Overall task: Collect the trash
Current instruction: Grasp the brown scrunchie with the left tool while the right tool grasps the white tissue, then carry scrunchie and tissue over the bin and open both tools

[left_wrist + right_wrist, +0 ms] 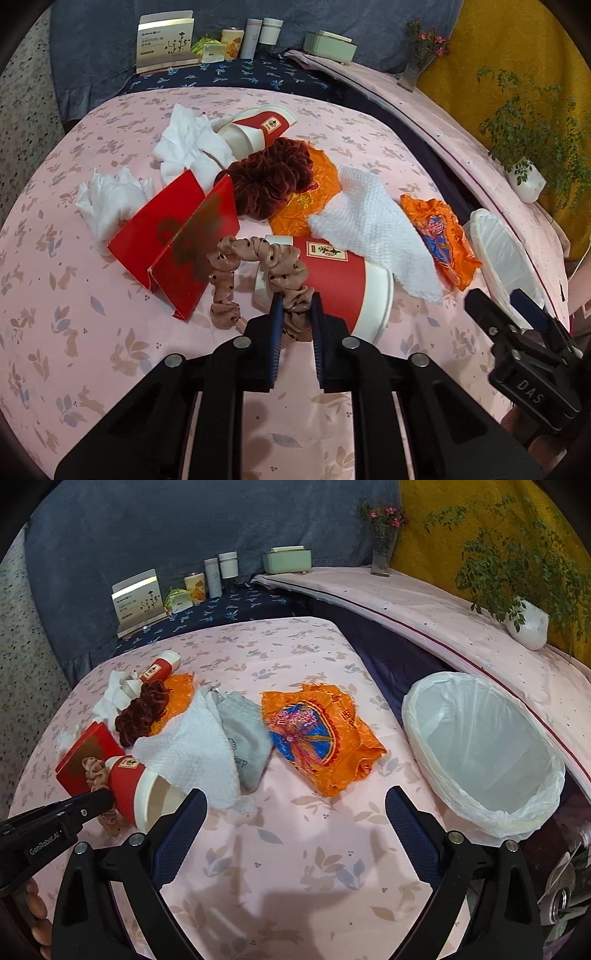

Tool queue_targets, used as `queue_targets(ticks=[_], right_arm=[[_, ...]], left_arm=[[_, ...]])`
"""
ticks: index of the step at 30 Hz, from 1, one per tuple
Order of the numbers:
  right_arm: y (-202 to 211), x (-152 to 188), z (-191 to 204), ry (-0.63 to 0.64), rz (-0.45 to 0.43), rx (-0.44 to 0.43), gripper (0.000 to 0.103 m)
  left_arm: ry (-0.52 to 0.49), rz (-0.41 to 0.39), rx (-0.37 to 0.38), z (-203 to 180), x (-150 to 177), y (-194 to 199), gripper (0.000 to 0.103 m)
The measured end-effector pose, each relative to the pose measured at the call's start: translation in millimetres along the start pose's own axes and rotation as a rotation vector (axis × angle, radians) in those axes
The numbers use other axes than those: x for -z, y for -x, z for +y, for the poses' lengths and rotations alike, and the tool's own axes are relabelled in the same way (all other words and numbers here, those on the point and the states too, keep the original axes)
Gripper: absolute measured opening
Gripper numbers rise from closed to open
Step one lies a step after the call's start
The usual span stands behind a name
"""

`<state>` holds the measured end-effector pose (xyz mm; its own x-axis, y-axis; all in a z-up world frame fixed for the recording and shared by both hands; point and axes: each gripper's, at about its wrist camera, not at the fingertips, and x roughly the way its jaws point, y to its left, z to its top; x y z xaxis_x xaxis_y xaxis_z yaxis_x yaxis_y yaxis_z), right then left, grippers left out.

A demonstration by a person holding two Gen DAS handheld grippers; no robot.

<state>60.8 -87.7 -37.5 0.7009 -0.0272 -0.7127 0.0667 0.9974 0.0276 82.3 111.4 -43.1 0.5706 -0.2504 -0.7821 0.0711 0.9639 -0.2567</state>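
two claws, left claw clamped on pink scrunchie beside cup, right claw apart near wrapper

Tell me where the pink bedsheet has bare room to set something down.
Bare sheet lies in front of the right gripper, between the crumpled orange plastic wrapper and the white-lined trash bin. The left side is crowded around the red paper cup and white paper towel.

A pink bedsheet carries an orange wrapper ahead of the right claw, cups and tissues leftward.
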Motion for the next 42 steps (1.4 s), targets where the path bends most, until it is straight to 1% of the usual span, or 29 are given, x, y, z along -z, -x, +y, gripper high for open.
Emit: queue_targets(ticks=[3,5,6,8,9,10,11,12,13,14,16,17,22,28,35,42], right_arm=[[-5.9,-3.6,10.6,0.017,0.009,-0.033,0.083],[-12.3,-6.0,17.3,0.019,0.026,-0.063,0.074],[-16.4,-7.1,20.4,0.018,0.036,-0.080,0.072],[-25.0,-8.0,25.7,0.012,0.061,-0.107,0.064],[-29.7,-8.5,28.1,0.009,0.074,-0.121,0.062],[-34.7,-8.5,31.0,0.010,0.084,-0.133,0.057],[-39.8,-8.0,33.7,0.013,0.098,-0.141,0.049],[-44.6,-7.2,36.1,0.019,0.113,-0.146,0.044],[-48.8,-6.0,38.3,0.024,0.125,-0.151,0.035],[-52.0,-4.8,39.6,0.026,0.135,-0.156,0.023],[-55.1,-3.0,40.0,0.025,0.150,-0.173,0.010],[-54.3,-3.3,39.7,0.022,0.149,-0.179,0.006],[-34.6,-15.7,35.8,0.025,0.091,-0.183,0.004],[3.6,-52.6,21.8,0.009,-0.011,-0.201,0.003],[48.5,-90.9,2.3,0.010,-0.134,-0.198,0.003],[93.2,-120.9,-29.7,0.008,-0.242,-0.168,0.003]], left_arm=[[0.000,-0.021,0.014,1.9,-2.2,7.2,0.013],[0.002,-0.031,0.014,4.5,-4.7,10.3,0.013],[0.004,-0.032,0.017,5.7,-5.8,10.8,0.013],[0.007,-0.029,0.016,8.0,-7.2,10.0,0.013],[0.008,-0.026,0.017,9.1,-7.9,9.5,0.013],[0.008,-0.025,0.019,9.5,-8.4,9.4,0.013],[0.005,-0.027,0.019,9.1,-8.8,9.6,0.013],[0.001,-0.027,0.019,8.6,-9.3,9.7,0.013],[-0.004,-0.028,0.018,7.7,-9.8,9.8,0.013],[-0.007,-0.027,0.020,6.9,-10.3,10.2,0.013],[-0.014,-0.031,0.023,5.1,-11.2,12.0,0.013],[-0.016,-0.033,0.024,4.6,-11.8,12.8,0.013],[-0.024,-0.047,0.027,0.1,-15.8,20.1,0.013],[-0.053,-0.083,0.039,-15.9,-25.7,36.3,0.013],[-0.122,-0.122,0.073,-52.9,-43.9,53.5,0.013],[-0.211,-0.140,0.132,-105.6,-59.5,63.9,0.013]])
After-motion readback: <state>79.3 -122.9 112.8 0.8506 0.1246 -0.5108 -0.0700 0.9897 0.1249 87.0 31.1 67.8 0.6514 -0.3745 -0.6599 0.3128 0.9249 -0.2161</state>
